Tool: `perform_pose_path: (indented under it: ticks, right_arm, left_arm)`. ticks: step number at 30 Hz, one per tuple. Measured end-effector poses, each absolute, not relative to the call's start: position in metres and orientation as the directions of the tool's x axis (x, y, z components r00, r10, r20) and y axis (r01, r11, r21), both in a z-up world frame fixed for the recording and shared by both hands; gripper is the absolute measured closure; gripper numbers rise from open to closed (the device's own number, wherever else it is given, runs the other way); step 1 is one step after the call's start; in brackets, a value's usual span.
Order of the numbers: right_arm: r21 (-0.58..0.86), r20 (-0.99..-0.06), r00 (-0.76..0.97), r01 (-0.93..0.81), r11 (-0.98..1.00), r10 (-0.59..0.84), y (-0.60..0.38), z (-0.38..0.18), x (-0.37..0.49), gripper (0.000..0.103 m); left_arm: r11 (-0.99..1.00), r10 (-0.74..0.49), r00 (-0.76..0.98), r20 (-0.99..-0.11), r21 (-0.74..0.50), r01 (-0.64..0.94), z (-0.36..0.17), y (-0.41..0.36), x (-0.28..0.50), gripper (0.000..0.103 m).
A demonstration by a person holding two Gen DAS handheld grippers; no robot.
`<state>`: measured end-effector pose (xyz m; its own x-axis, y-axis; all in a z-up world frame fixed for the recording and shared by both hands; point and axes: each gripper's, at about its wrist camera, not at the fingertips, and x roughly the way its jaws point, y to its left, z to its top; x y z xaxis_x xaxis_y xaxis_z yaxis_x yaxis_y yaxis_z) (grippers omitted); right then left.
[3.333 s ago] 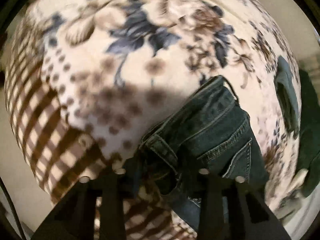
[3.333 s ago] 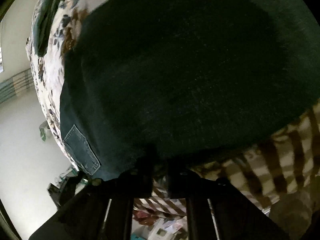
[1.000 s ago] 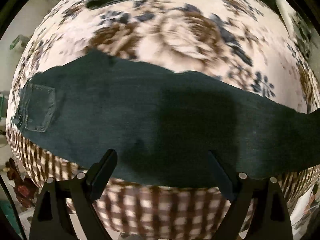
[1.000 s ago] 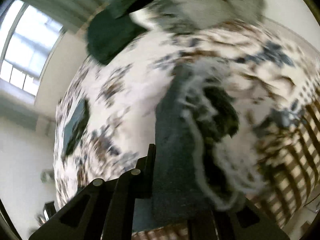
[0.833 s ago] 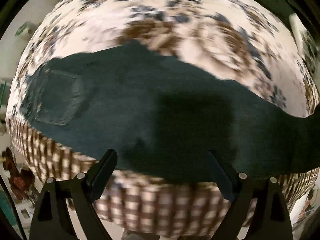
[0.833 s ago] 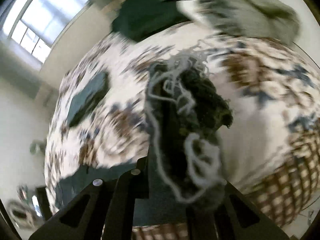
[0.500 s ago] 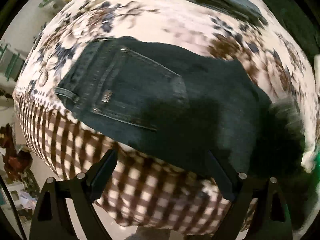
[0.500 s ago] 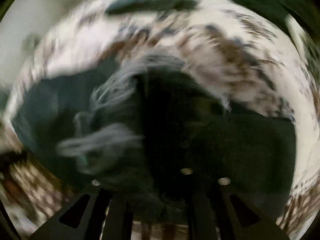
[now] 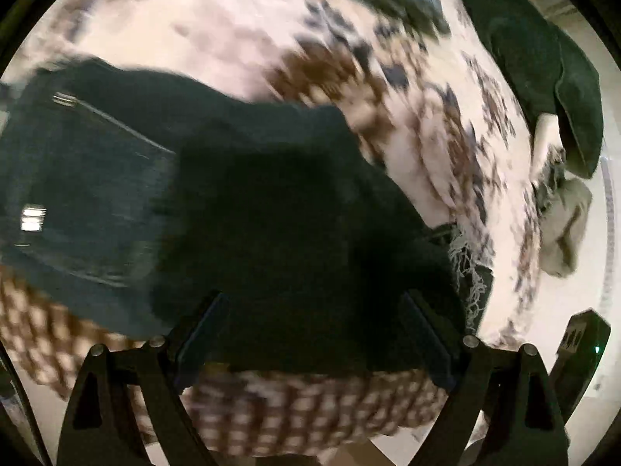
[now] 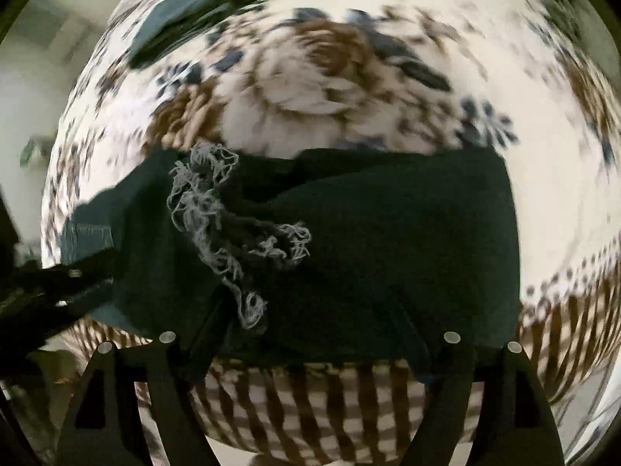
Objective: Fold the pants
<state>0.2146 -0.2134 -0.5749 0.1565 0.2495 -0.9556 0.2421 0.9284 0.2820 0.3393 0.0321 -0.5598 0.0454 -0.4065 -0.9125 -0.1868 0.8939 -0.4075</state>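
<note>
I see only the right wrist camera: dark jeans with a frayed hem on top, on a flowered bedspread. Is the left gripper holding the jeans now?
Observer: No. The left gripper is open, its fingers spread wide over the near edge of the jeans, with nothing clamped.
Operator: Which side of the jeans faces up at the waist end?
Observer: The back. A back pocket faces up, with a small shiny label beside it.
Operator: Is any other clothing near?
Observer: Yes. A crumpled grey garment lies at the right edge of the bedspread, just below a dark green cloth.
</note>
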Motion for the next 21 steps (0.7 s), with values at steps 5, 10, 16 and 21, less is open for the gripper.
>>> perform_pose_path:
  ticks: [5, 10, 16, 21]
  right_arm:
    - [0.531, -0.843, 0.272, 0.286, 0.797, 0.464, -0.241, -0.556, 0.204, 0.021]
    - [0.217, -0.971, 0.156, 0.276, 0.936, 0.179, -0.243, -0.57, 0.213, 0.021]
    - [0.018, -1.0, -0.017, 0.191, 0.982, 0.021, -0.233, -0.625, 0.231, 0.021]
    - [0.019, -1.0, -0.016, 0.15, 0.989, 0.022, -0.223, -0.63, 0.234, 0.021]
  left_arm:
    - [0.883, -0.437, 0.035, -0.899, -0.435, -0.176, -0.562, 0.014, 0.344, 0.012]
    - [0.888, -0.421, 0.017, -0.907, -0.416, -0.198, -0.569, 0.014, 0.339, 0.012]
    - [0.819, -0.523, 0.008, -0.852, -0.505, -0.271, -0.575, 0.009, 0.334, 0.013]
    - [0.802, -0.537, 0.081, -0.84, -0.538, -0.258, -0.552, 0.014, 0.333, 0.012]
